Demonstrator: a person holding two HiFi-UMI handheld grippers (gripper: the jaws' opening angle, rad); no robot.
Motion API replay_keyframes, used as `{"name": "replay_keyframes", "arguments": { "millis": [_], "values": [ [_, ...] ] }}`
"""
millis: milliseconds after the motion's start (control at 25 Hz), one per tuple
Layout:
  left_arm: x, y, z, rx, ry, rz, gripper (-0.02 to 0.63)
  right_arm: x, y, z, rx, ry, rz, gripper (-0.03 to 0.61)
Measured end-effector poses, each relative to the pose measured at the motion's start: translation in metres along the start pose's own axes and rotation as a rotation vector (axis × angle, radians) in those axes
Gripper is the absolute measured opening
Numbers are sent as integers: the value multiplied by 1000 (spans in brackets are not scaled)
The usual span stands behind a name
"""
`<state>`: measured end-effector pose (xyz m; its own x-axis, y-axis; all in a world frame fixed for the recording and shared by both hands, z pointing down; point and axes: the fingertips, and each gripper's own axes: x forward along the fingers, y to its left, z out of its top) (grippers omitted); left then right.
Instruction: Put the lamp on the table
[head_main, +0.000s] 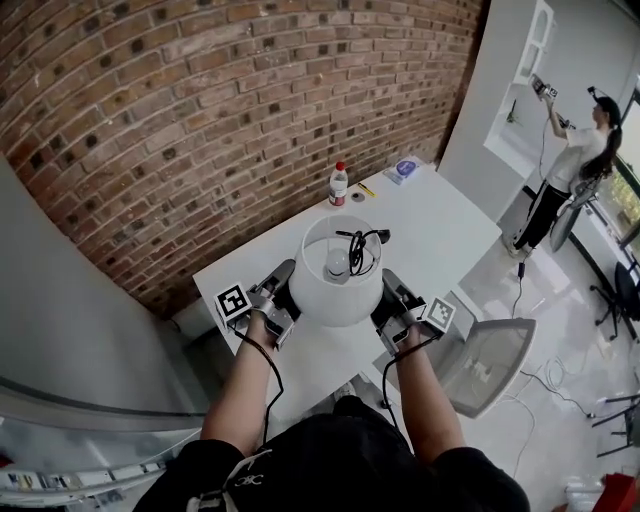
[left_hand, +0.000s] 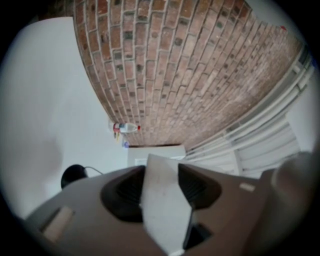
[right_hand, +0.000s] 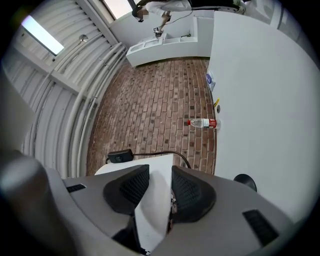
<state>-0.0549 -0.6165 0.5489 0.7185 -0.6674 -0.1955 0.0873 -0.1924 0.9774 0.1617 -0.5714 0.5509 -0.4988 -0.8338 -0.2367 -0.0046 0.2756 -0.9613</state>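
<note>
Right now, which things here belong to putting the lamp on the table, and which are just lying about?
For the job:
lamp, held by its shade in the left claw and right claw
table

Lying about:
bottle
blue packet
chair

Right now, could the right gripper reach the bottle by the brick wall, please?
Probably not: the right gripper is shut on the lampshade, and the bottle stands far across the table.
</note>
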Motion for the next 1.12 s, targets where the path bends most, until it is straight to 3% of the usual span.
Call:
{"name": "replay_keyframes", "arguments": {
  "millis": [480, 1120],
  "values": [
    [60, 45, 46, -22, -80, 47, 206, 67, -57, 61, 51, 86, -31, 132],
    [59, 90, 51, -64, -120, 108, 206, 71, -106, 65, 108, 117, -95, 132]
  ]
}}
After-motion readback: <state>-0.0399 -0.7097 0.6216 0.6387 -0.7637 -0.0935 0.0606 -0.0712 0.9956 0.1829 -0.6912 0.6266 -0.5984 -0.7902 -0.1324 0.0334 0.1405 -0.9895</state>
